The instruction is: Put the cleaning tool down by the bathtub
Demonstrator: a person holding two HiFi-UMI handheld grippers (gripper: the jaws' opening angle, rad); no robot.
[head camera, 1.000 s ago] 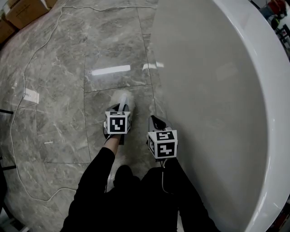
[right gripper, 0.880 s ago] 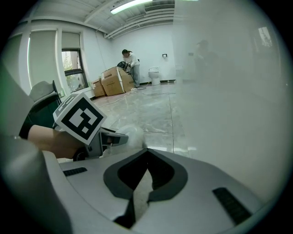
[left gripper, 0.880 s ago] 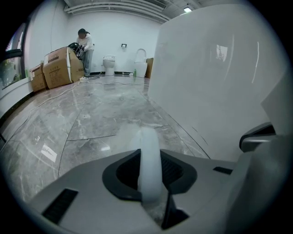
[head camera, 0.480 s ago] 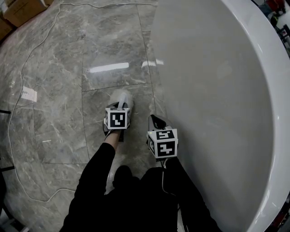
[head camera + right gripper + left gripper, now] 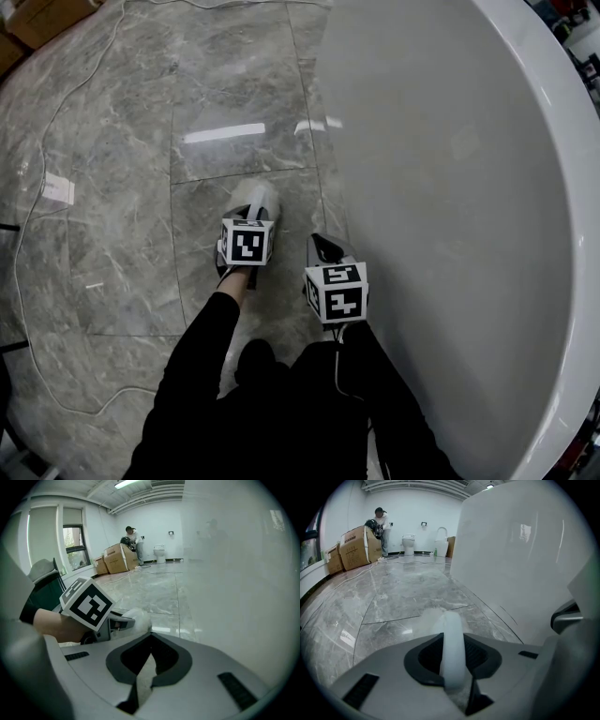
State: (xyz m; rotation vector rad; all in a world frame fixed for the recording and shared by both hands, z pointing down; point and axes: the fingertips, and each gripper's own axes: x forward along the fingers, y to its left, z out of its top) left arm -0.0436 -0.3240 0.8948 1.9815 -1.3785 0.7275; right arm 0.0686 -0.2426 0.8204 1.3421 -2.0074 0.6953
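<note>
Cleaning tool (image 5: 255,201) clamped in left tool (image 5: 247,223), white handle between the pads. Long axis points far, parallel to the bathtub (image 5: 450,187) wall just to its right, over bare floor (image 5: 122,187). Right tool (image 5: 323,251) closed, empty, nearer the tub.

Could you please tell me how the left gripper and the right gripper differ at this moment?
The left gripper is shut on the white cleaning tool; the right gripper is shut on nothing. The left gripper is over the floor tiles, the right gripper nearer the bathtub. Both point forward, side by side.
</note>
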